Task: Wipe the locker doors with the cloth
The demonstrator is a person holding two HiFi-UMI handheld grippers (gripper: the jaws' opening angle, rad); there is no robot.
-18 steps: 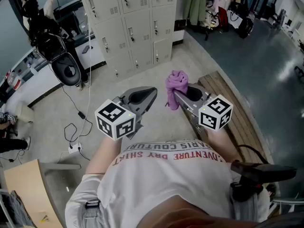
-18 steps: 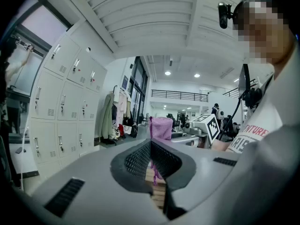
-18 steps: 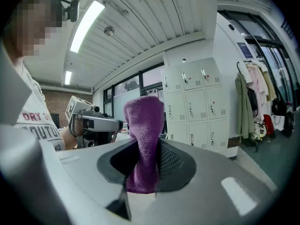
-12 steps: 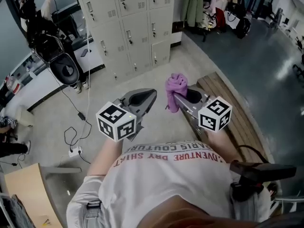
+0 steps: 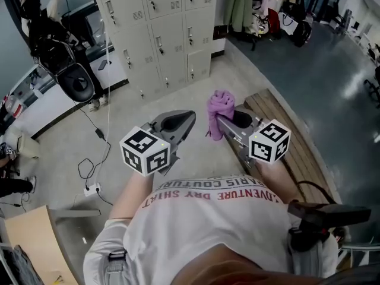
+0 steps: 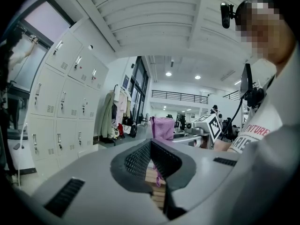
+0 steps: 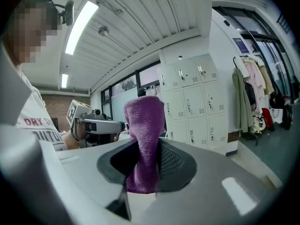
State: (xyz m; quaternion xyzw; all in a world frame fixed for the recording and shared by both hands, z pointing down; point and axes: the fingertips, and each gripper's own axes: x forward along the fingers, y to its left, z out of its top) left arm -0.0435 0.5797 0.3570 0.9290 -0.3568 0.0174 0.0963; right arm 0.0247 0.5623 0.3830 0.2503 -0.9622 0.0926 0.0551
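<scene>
A purple cloth is pinched in my right gripper, its top bunched above the jaws. My left gripper is shut with nothing in it, held level beside the right one. The cloth also shows past the left jaws. The beige locker doors stand a few steps ahead, all closed, with small handles and vent slots. Both grippers are well short of the lockers.
A wooden bench lies to my right. Clothes hang on a rack right of the lockers. A black office chair and a white cable with a power strip are on the floor at left.
The lockers have shifted slightly up and left in the head view. Both grippers keep the same pose with the cloth still held.
</scene>
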